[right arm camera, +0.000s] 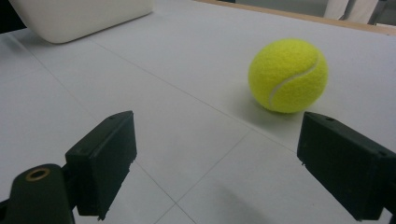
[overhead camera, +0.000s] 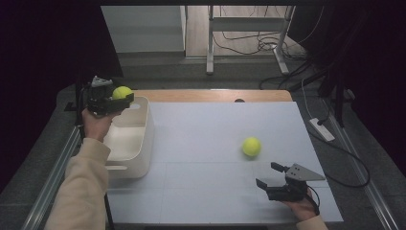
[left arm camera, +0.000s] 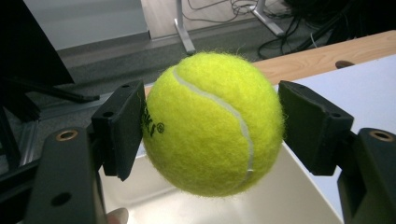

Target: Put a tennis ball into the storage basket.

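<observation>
left gripper [left arm camera: 210, 126] dominates the left gripper view, centre frame: both jaws clamped on a tennis ball [left arm camera: 212, 122], pads pressing its left and right sides, grip looks square across the middle. in the high view that held ball [overhead camera: 122, 92] sits upper left, over the far end of the white bin [overhead camera: 139, 143], which runs down the left side of the frame.

table [overhead camera: 215, 143]: grey-white mat fills mid-frame, wood edge along the top.

step in hand, my read: drop the held ball into the bin. in the left gripper view the bin's interior [left arm camera: 224, 205] is right under the ball, but the bin's far rim is close too, so nudge the ball toward the bin's middle before letting go. lower first, then open; a high drop will likely bounce out, these balls are lively. open the jaws fully so the felt doesn't drag on one pad.

right gripper [overhead camera: 272, 175], lower right of the high view: jaws wide, holding nothing, resting low over the mat. second ball [overhead camera: 251, 146] lies on the mat just above it, right of centre; in the right gripper view it's upper right [right arm camera: 288, 74], beyond the jaw tips, not between them. needs a push forward and to that side before closing.
</observation>
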Motion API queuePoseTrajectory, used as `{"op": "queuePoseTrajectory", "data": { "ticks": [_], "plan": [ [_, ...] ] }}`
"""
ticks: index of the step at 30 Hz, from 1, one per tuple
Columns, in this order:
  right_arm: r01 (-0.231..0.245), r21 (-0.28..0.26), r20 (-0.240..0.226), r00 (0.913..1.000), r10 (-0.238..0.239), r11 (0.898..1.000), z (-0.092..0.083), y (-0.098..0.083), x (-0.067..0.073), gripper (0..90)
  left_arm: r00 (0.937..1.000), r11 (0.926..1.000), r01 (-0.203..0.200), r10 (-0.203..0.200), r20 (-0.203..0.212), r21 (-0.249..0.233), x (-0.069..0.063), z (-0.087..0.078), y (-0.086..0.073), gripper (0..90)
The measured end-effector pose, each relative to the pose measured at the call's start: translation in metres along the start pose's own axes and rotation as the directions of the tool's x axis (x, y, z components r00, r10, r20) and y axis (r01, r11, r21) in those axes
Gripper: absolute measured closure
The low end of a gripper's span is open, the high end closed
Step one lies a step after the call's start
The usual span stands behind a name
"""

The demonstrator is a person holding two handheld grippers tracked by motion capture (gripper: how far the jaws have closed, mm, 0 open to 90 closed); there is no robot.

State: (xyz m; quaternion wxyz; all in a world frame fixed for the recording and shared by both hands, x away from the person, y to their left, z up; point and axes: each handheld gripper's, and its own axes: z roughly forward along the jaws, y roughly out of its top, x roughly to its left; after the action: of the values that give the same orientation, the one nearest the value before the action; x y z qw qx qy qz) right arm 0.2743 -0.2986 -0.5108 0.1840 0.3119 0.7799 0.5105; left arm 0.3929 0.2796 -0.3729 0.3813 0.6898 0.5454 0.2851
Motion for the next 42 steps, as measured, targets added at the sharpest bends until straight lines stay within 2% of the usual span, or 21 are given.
{"op": "queuePoseTrajectory", "data": {
  "ticks": [13, 19, 24, 38, 39, 41, 42],
  "plan": [
    [0.000, 0.003, -0.001, 1.0000, 0.000, 1.000, 0.000, 0.000, 0.000, 12.1, 0.9999, 0.9976, 0.014, -0.013, -0.008, 0.067, 0.007, 0.012, -0.003, 27.5],
    [-0.002, 0.002, 0.000, 1.0000, 0.002, 1.000, 0.001, 0.000, -0.001, 12.1, 0.9997, 0.9930, 0.022, -0.021, -0.014, 0.116, 0.010, 0.017, -0.005, 27.4],
    [-0.002, 0.003, -0.002, 1.0000, 0.002, 1.000, 0.001, 0.000, -0.001, 12.1, 0.9998, 0.9876, 0.008, -0.005, -0.018, 0.157, 0.010, 0.022, -0.006, 27.3],
    [-0.002, 0.001, -0.003, 1.0000, 0.002, 1.000, 0.001, -0.001, -0.001, 12.1, 0.9994, 0.9902, -0.002, 0.007, -0.033, 0.140, 0.010, 0.020, -0.006, 26.5],
    [-0.002, 0.000, -0.003, 1.0000, 0.002, 1.000, 0.001, -0.001, -0.001, 12.1, 0.9994, 0.9911, 0.002, 0.003, -0.034, 0.133, 0.010, 0.020, -0.005, 25.7],
    [-0.003, 0.000, -0.003, 1.0000, 0.003, 1.000, 0.001, -0.001, -0.001, 12.1, 0.9995, 0.9923, 0.011, -0.007, -0.031, 0.123, 0.010, 0.019, -0.005, 17.8],
    [-0.003, -0.001, -0.003, 1.0000, 0.003, 1.000, 0.001, -0.001, -0.001, 12.1, 0.9995, 0.9923, 0.020, -0.017, -0.026, 0.122, 0.010, 0.019, -0.004, 17.8]
  ]
}}
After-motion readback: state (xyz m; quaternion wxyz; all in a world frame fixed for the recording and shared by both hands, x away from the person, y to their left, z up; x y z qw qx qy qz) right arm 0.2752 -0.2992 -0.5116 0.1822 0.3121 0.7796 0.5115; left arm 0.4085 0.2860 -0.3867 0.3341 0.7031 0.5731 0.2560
